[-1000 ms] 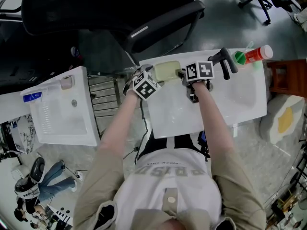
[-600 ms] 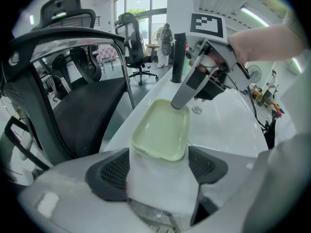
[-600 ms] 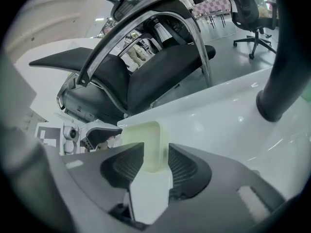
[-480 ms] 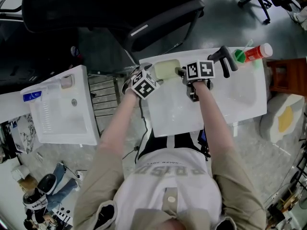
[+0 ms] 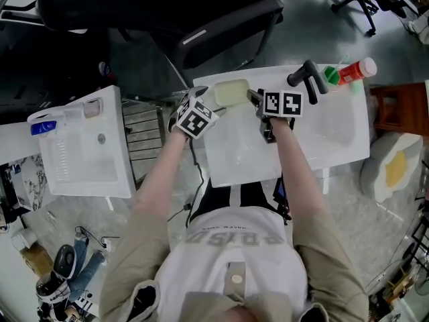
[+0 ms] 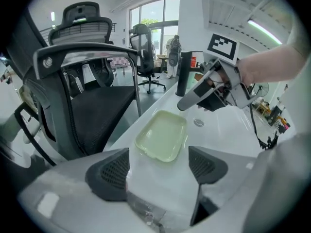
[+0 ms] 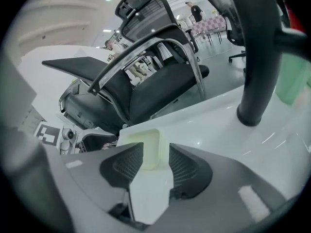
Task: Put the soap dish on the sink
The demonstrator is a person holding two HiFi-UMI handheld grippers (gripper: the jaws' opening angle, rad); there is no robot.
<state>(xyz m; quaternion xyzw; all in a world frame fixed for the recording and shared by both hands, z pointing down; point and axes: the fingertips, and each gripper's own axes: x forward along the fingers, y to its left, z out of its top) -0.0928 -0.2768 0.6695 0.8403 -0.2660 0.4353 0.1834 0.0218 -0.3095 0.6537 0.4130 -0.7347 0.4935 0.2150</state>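
The pale green soap dish (image 5: pixel 231 92) lies flat on the back ledge of the white sink (image 5: pixel 322 136). My left gripper (image 5: pixel 212 107) is at its left end. In the left gripper view its jaws (image 6: pixel 159 163) stand open with the dish (image 6: pixel 163 136) just ahead of them and not between them. My right gripper (image 5: pixel 254 98) is at the dish's right end. Its jaws (image 7: pixel 155 150) have just been opening. The dish's rim (image 7: pixel 146 139) sits between the pads with a gap on the right side.
A black faucet (image 5: pixel 305 79) rises right of the dish, with a red and green bottle (image 5: pixel 348 72) beyond it. A black office chair (image 5: pixel 201 25) stands behind the sink. A second white basin (image 5: pixel 87 159) lies to the left.
Both grippers stay at the two ends of the dish on the ledge. Only the head view has shifted slightly.
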